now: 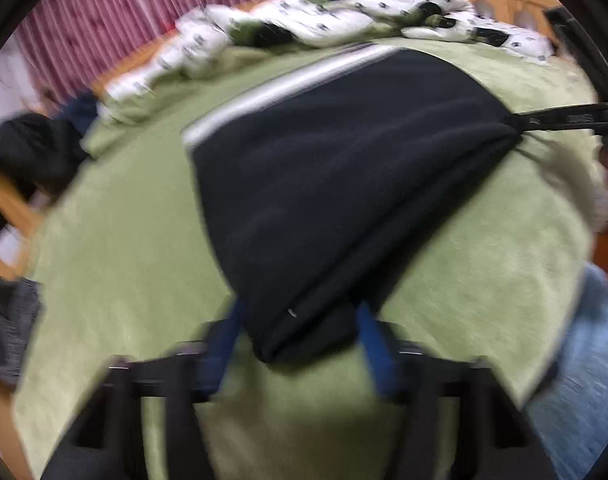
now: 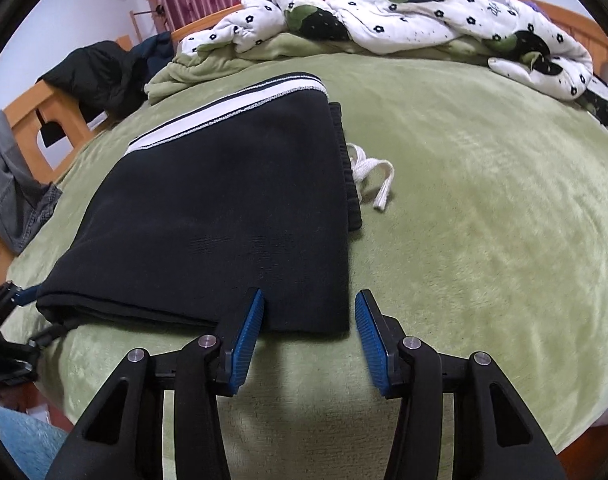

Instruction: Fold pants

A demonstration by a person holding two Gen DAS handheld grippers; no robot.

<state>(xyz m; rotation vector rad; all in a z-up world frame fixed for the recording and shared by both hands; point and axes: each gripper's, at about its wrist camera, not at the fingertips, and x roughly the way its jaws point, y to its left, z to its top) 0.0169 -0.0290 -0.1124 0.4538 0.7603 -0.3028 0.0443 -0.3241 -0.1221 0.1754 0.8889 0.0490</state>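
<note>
Right fingers [image 2: 308, 304] spread astride folded pants [image 2: 208, 208] corner; left fingers [image 1: 300, 312] likewise, on bedspread [image 2: 483, 200].

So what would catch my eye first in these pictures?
The black pants, folded with a white side stripe, lying mid-bed on the green blanket. Blue-padded fingers of the right gripper stand open at their near edge. A rumpled flower-print quilt lies heaped along the far side.

Even, soft room light, no glare. Left wrist view smeared by motion blur; right wrist view sharp. Fisheye bends the bed [image 2: 483, 208] edges; faint shadow under the right tool [image 2: 308, 308].
</note>
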